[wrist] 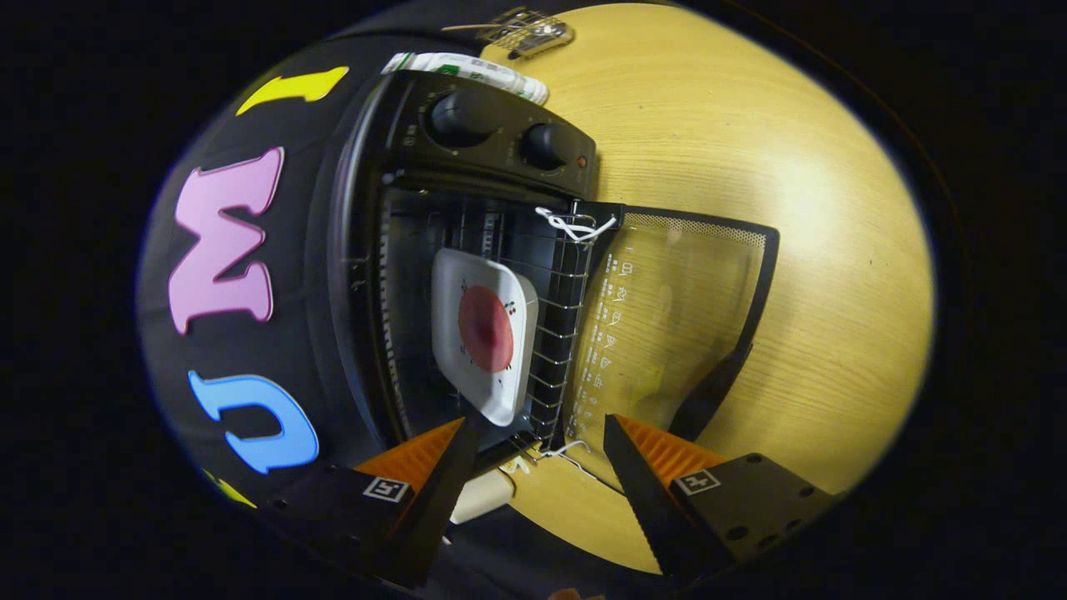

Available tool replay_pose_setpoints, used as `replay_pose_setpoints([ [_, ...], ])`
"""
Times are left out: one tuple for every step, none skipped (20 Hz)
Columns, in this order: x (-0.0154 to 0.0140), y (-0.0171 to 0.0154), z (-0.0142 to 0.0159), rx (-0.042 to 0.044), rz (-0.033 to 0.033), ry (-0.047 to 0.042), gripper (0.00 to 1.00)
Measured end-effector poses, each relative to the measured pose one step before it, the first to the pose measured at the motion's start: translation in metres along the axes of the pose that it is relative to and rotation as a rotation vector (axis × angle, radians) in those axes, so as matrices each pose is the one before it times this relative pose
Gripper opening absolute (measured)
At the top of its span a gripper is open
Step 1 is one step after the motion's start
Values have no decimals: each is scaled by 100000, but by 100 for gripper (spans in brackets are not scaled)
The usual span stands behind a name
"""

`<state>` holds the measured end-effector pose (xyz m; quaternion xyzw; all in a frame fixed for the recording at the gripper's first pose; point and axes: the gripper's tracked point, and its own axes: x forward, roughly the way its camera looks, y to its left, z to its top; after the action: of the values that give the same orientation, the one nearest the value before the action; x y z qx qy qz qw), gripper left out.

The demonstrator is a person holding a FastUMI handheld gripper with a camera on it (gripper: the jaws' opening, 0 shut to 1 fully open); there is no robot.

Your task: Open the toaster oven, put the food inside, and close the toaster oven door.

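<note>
While the tongs (542,467) are held spread wide with nothing between them, the black toaster oven (467,250) is seen ahead with its door (675,325) swung fully down onto the pale, wood-grained surface (792,167). A glass pane is set in the door's dark frame, edged with a dotted band and printed with small white symbols. Two round matte knobs (463,117) are mounted on the control panel. Inside the cavity, a square white plate (488,333) with rounded corners is rested on a thin wire rack (567,333), and a flat red round of food (486,329), possibly a slice of meat, is laid at its middle. White cord is looped at both ends of the rack's front bar. Beyond the oven, a white and green packet (467,71) and a small wire-mesh object (529,29) are left on the surface.
</note>
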<state>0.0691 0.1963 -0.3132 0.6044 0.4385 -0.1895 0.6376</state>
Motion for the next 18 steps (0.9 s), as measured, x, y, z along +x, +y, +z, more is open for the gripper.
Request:
replay_pose_setpoints([
  [-826,-408,-479,-8446,-127,1874,99],
  [-797,-889,-627,-8946,-1583,1798,99],
  [-960,-915,-753,-9001,-1577,2340,99],
  [-614,-655,-463,-9064,-166,622,99],
  [-618,-953,-446,-9905,-1124,57,99],
  [-388,-1229,-515,-10342,-2490,-287,99],
  [-195,-1133,-654,-9739,-1963,-613,99],
  [-89,-1041,-680,-9647,-2542,144,99],
  [-11,-781,-604,-9781,-2149,-839,99],
  [191,-791,-369,-9387,-2682,-1841,99],
  [315,-513,-603,-8202,-2403,-506,99],
  [648,-109,-831,-7225,-1368,552,99],
  [421,2,-788,-3737,-1280,595,99],
  [558,-51,-669,-3193,-1288,1263,99],
  [554,184,-163,-2349,-854,-87,99],
  [497,-9,-238,-2200,-1171,-27,99],
  [865,-12,-8,-1559,-1057,-183,99],
  [583,-74,-74,-991,-1384,268,99],
])
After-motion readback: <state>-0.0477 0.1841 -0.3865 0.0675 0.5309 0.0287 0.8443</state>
